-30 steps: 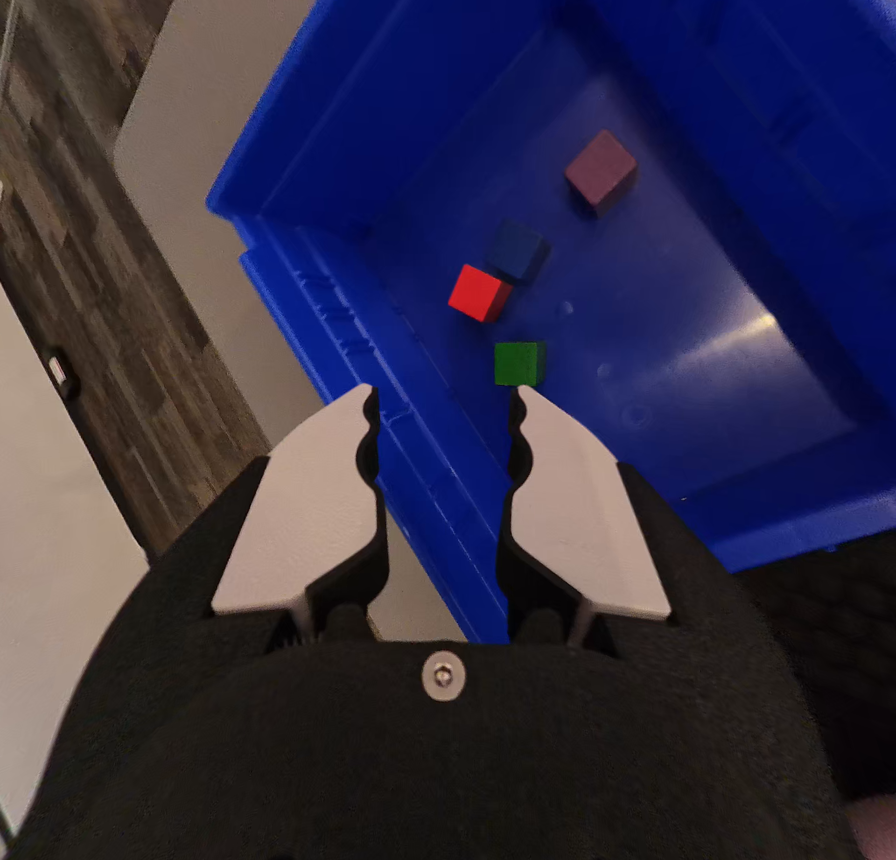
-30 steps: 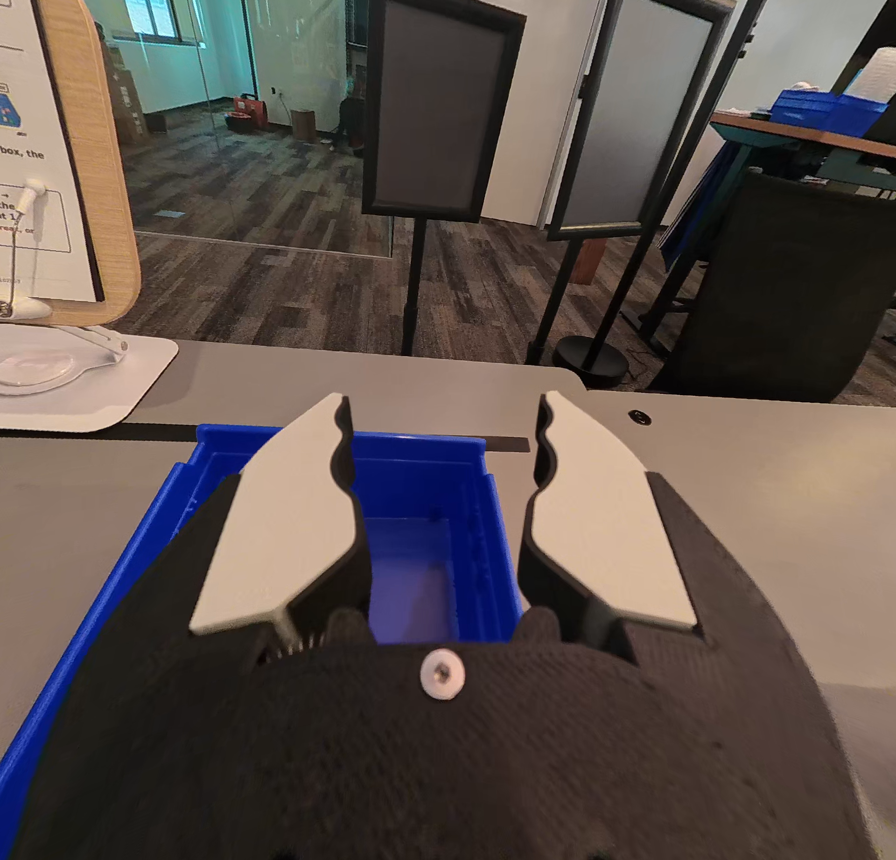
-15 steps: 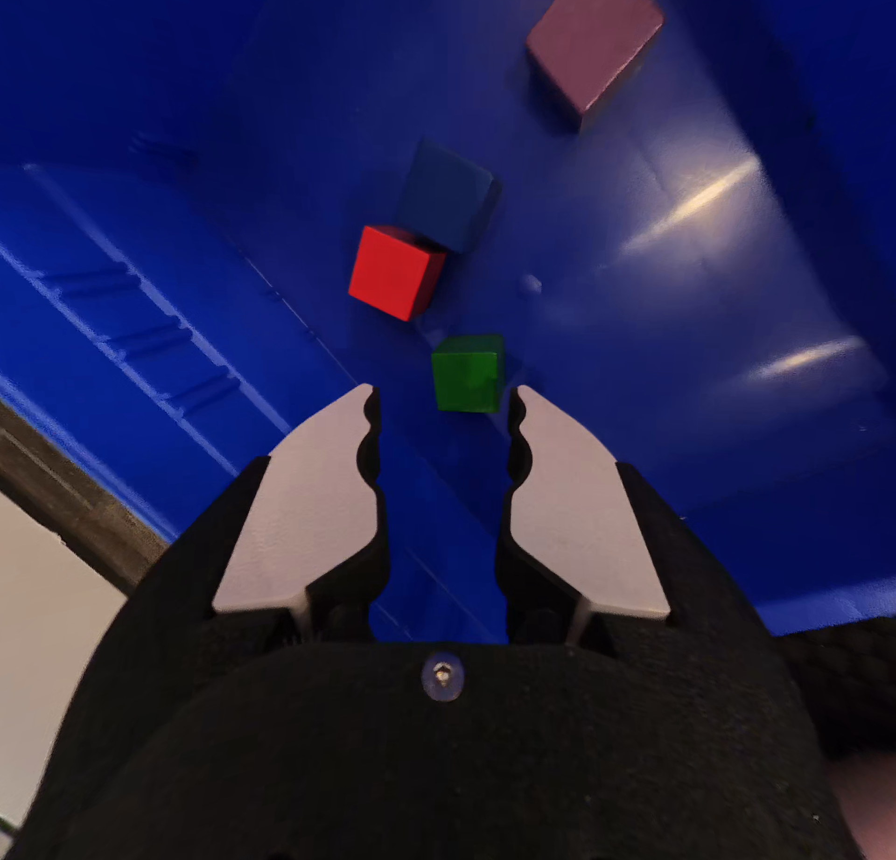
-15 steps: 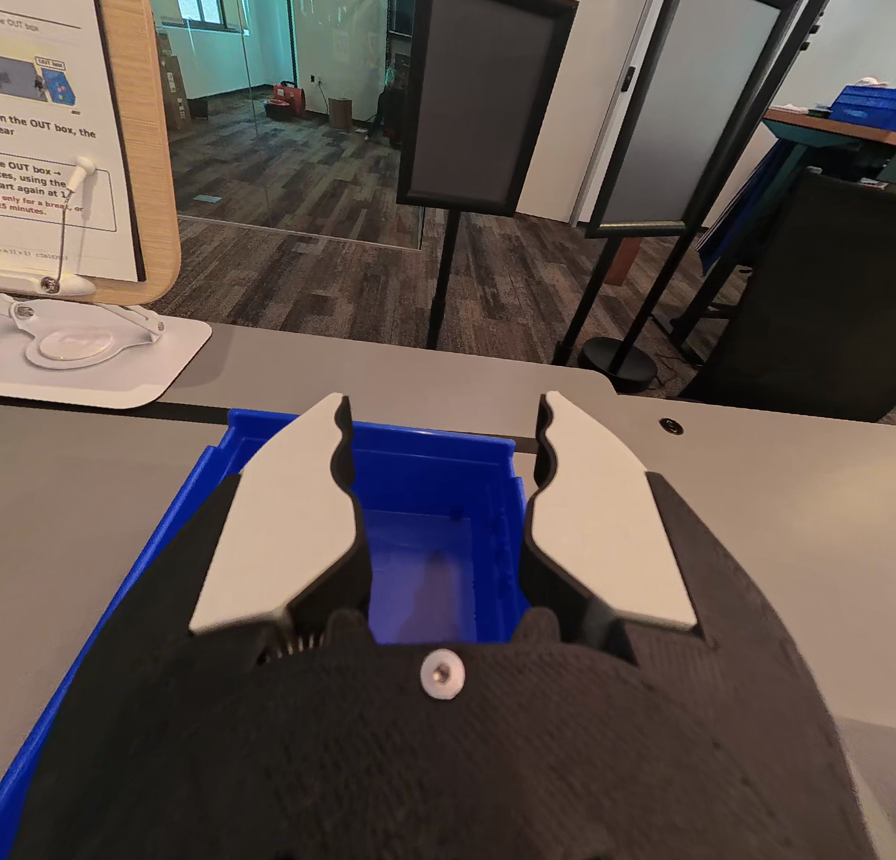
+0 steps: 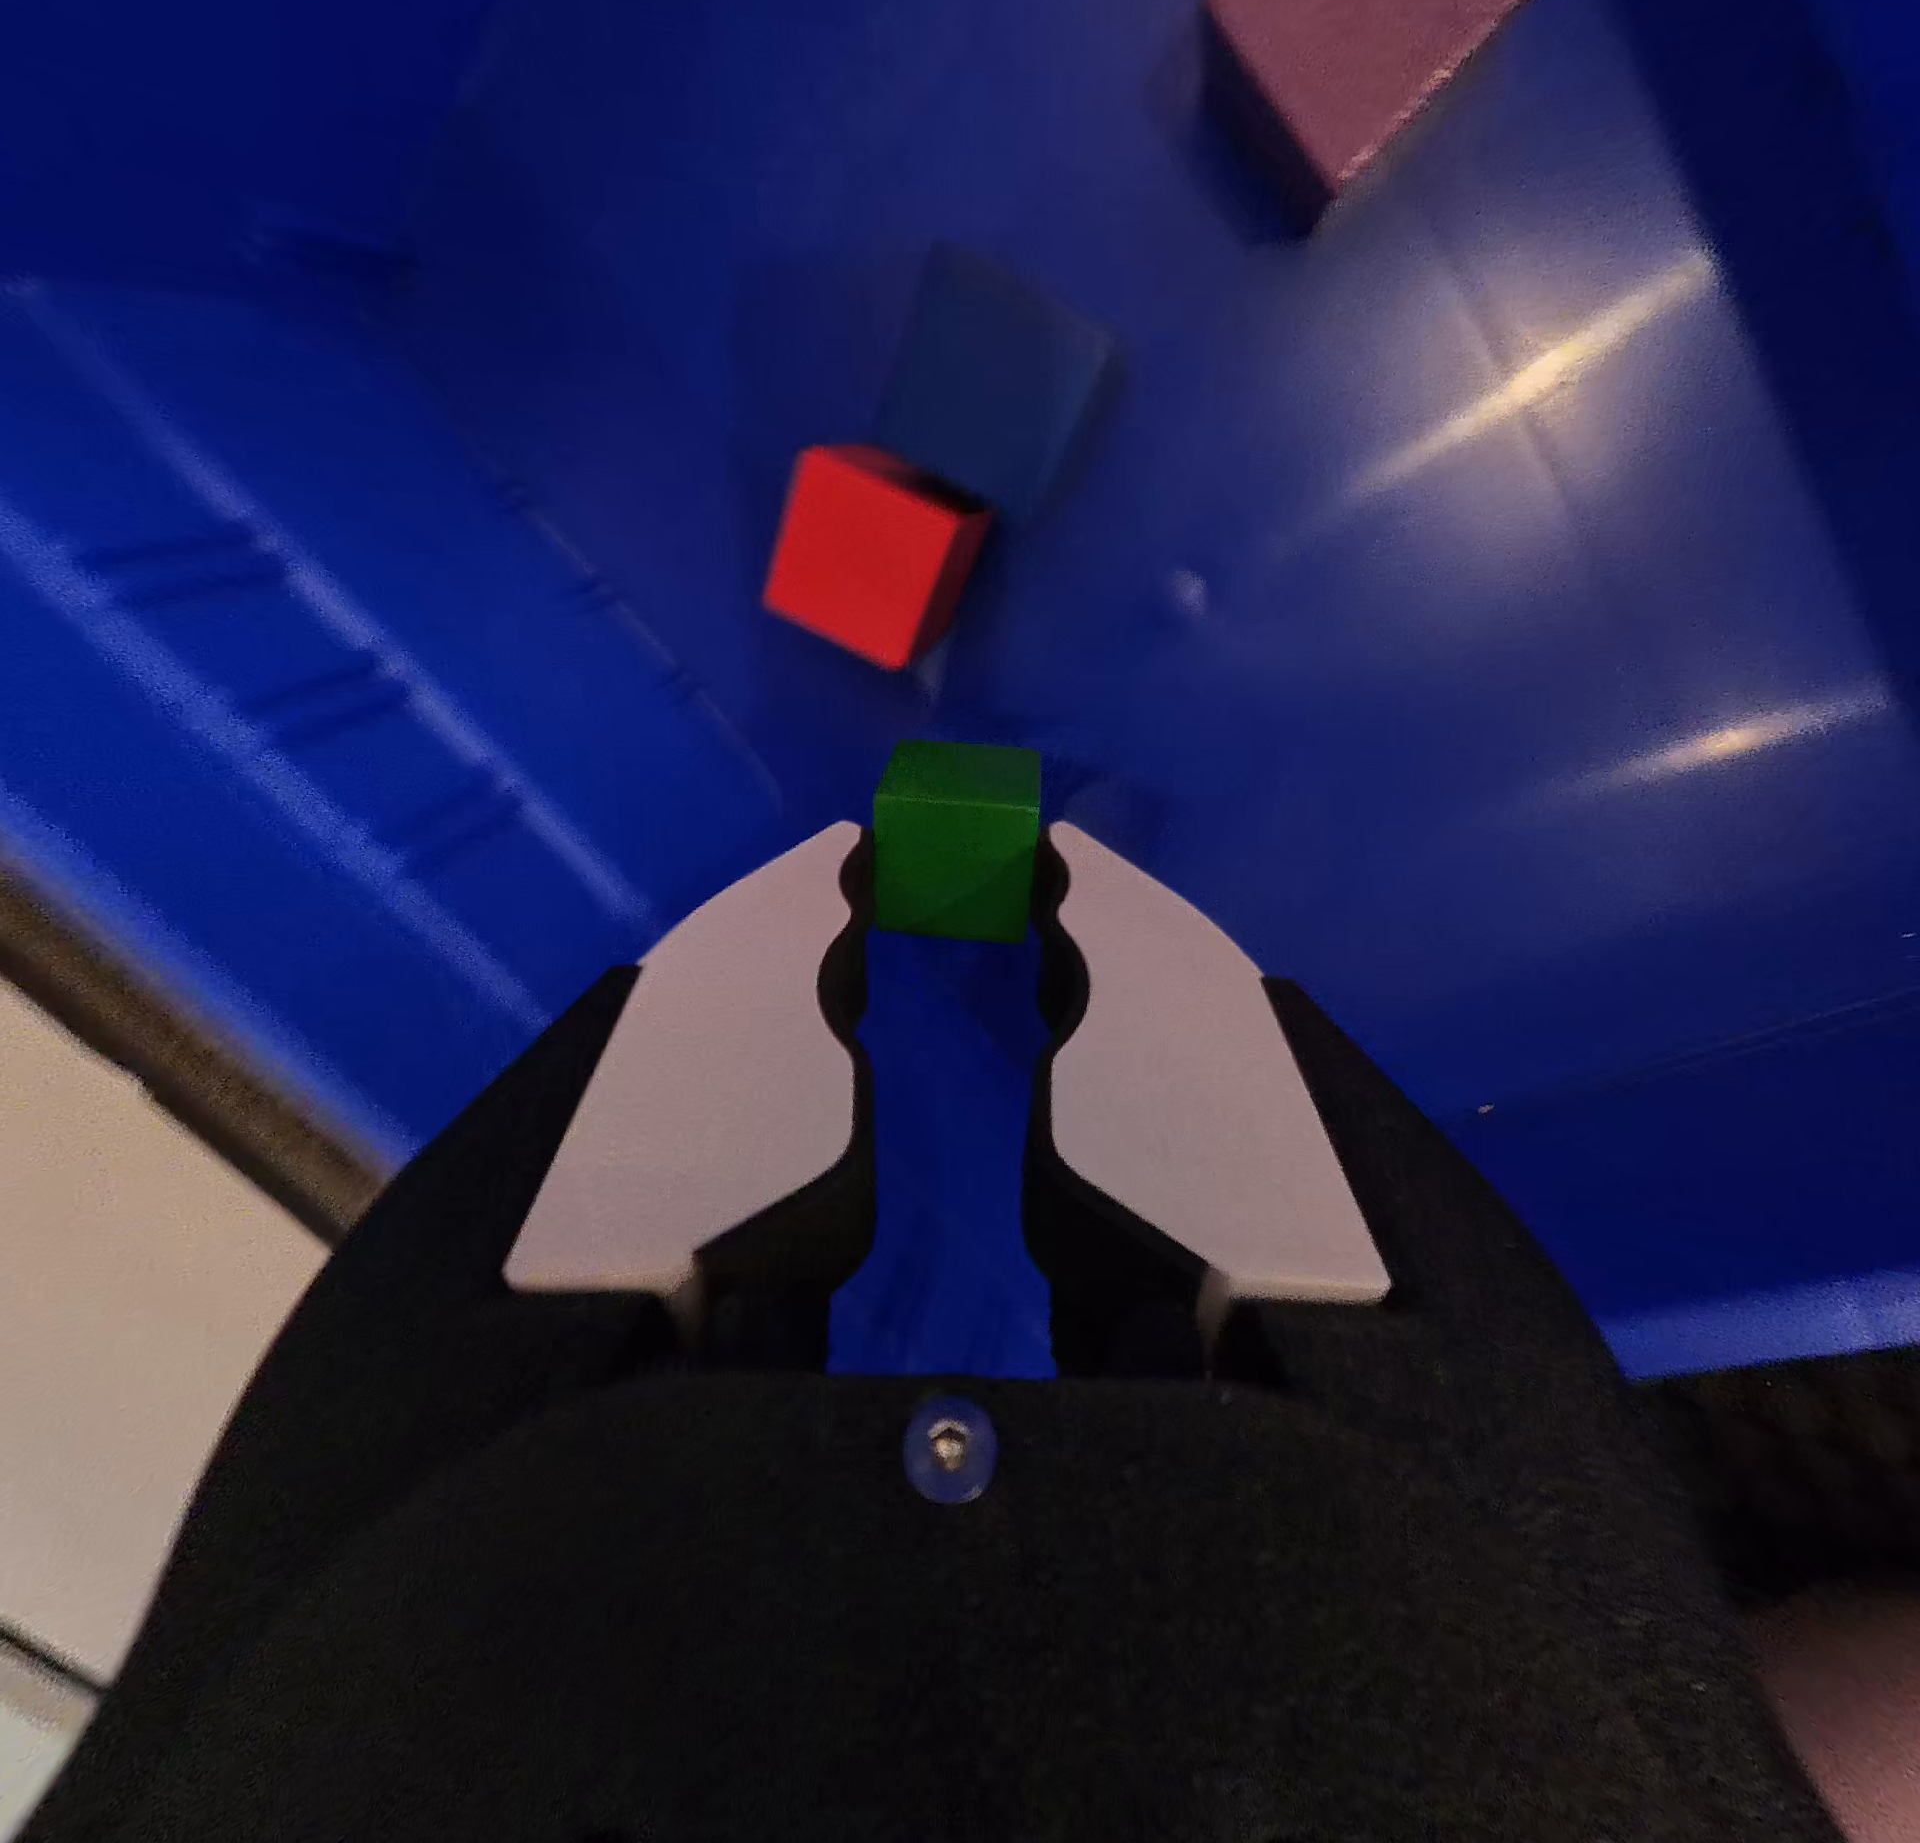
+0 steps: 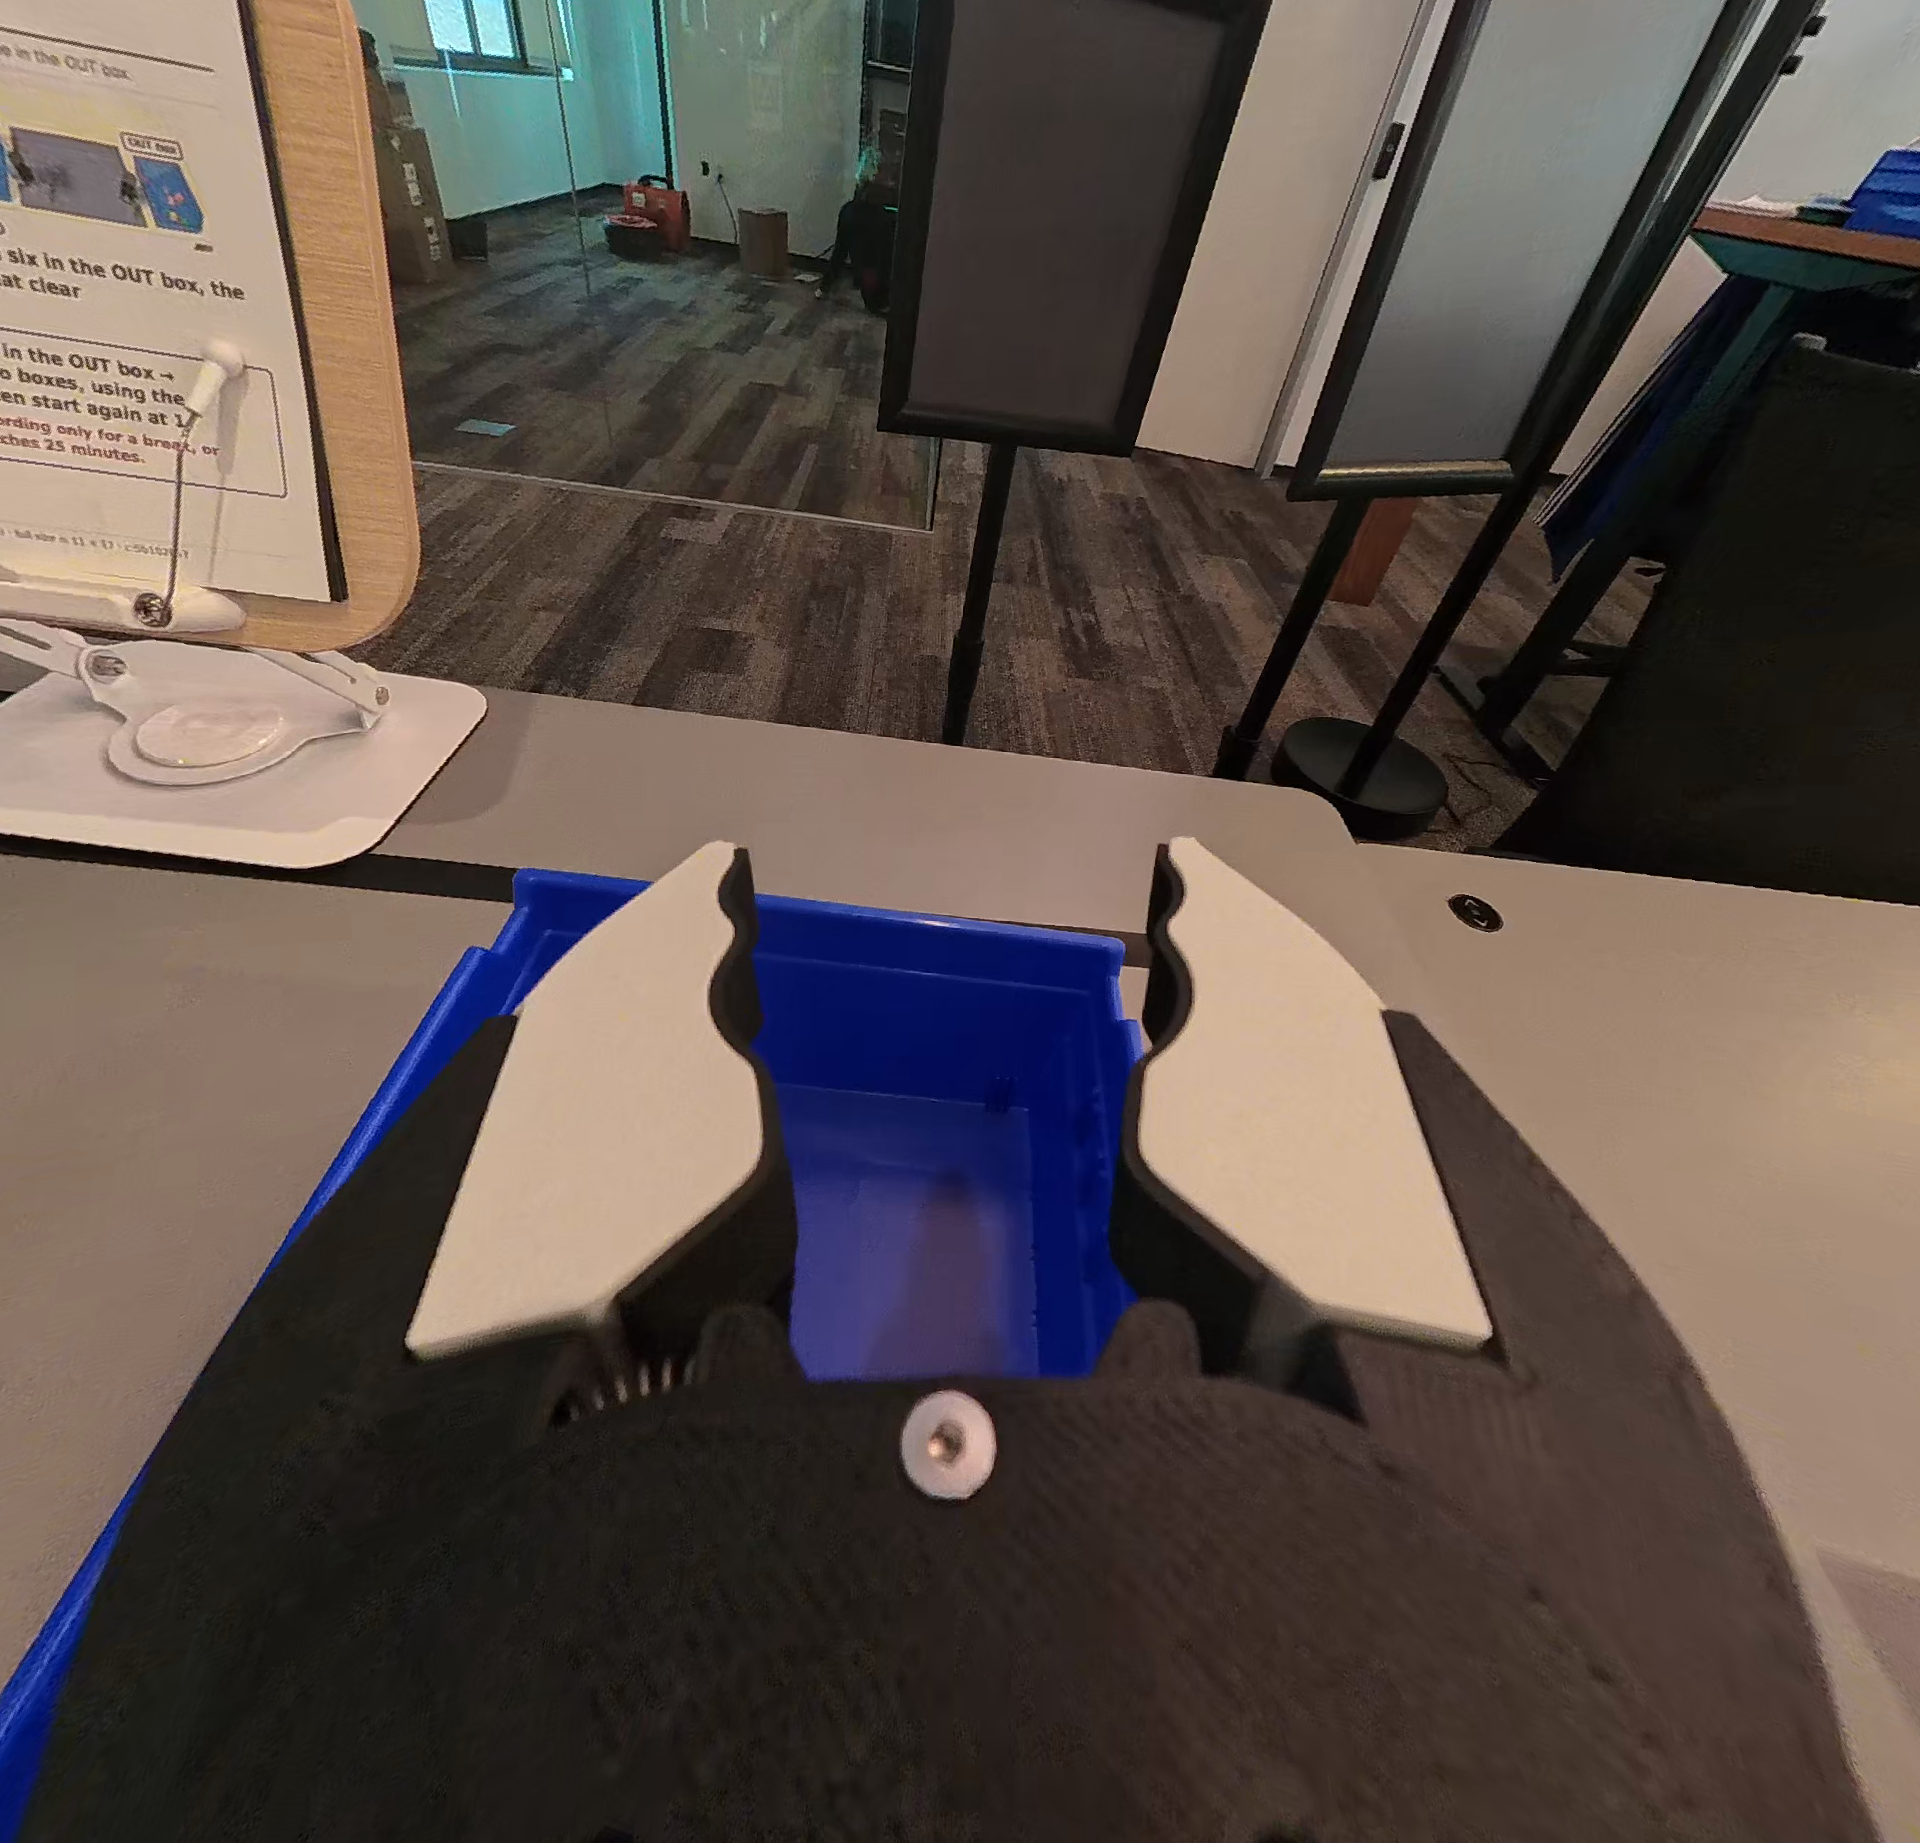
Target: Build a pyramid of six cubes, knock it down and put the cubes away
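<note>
cubes lie on the floor of a blue bin (image 5: 436, 713), and the left wrist view looks down into it. in the right wrist view a blue bin (image 6: 821, 920) also stands on the grey counter (image 6: 1610, 1118), close to its far edge; i cannot tell if this is the same bin or a second one, and i see no cube in it.

the purple cube (image 5: 1371, 48) is deepest in the bin, near its far right wall. the dark blue cube (image 5: 987, 370) is in the middle of the floor, and the red cube (image 5: 868, 557) touches its near corner. the green cube (image 5: 956, 843) is the nearest one, apart from the red.

the left gripper (image 5: 956, 858) has its jaws narrowed on both sides of the green cube, and the tips press on its left and right faces. the cube sits straight ahead between the tips, square to them, so i judge the next move is a straight lift out of the bin.

the right gripper (image 6: 945, 879) hangs over its bin with jaws wide and nothing between them, so the left one is clearly nearer to the cubes.
</note>
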Available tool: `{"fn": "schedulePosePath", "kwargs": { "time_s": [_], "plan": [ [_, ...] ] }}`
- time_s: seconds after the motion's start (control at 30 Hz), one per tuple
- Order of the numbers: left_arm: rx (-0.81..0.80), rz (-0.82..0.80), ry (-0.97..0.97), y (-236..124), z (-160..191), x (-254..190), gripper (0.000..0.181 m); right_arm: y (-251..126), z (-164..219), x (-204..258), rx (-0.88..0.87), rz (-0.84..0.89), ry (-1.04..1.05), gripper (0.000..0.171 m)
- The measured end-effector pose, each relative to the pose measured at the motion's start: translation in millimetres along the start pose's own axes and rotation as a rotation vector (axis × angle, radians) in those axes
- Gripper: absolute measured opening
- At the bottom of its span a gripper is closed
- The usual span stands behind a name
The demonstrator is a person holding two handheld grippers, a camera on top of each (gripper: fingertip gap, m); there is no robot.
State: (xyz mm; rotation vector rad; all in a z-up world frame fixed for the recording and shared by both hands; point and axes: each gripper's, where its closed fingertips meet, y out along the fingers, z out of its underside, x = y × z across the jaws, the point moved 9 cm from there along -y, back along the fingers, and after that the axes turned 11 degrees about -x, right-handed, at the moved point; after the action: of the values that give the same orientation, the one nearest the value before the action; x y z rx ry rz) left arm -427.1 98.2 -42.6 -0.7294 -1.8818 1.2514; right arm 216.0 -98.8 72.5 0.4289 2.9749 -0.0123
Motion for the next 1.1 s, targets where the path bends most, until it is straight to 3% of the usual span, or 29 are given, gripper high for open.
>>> {"fn": "schedulePosePath", "kwargs": {
  "time_s": [0.1, 0.2, 0.27, 0.37, 0.43, 0.5, 0.63, 0.77, 1.1],
  "plan": [
    [-0.094, -0.157, -0.020, -47, -3, 5, 0.029, 0, 0, 1, 0.004, -0.004, -0.003, 0.074],
    [-0.367, -0.308, 0.007, -112, -18, -8, 0.028, 1, 0, 1, 0.004, -0.005, -0.008, 0.073],
    [-0.587, -0.275, 0.057, -149, -39, -36, 0.029, 1, 0, 2, 0.003, -0.009, -0.006, 0.073],
    [-0.819, -0.064, 0.259, -173, -83, -106, 0.029, 2, 0, 4, 0.005, -0.016, -0.008, 0.073],
    [-0.852, 0.126, 0.420, -164, -113, -163, 0.028, 2, 0, 6, 0.009, -0.025, -0.013, 0.073],
    [-0.787, 0.295, 0.540, -139, -138, -215, 0.028, 2, -1, 9, 0.010, -0.036, -0.021, 0.073],
    [-0.551, 0.351, 0.639, -74, -165, -270, 0.028, 1, -4, 13, 0.005, -0.055, -0.037, 0.073],
    [-0.428, 0.335, 0.678, -36, -172, -290, 0.028, 2, -5, 15, 0.004, -0.069, -0.034, 0.073],
    [-0.385, 0.389, 0.681, -18, -179, -303, 0.028, 6, -1, 18, 0.034, -0.095, -0.041, 0.073]
  ]
}}
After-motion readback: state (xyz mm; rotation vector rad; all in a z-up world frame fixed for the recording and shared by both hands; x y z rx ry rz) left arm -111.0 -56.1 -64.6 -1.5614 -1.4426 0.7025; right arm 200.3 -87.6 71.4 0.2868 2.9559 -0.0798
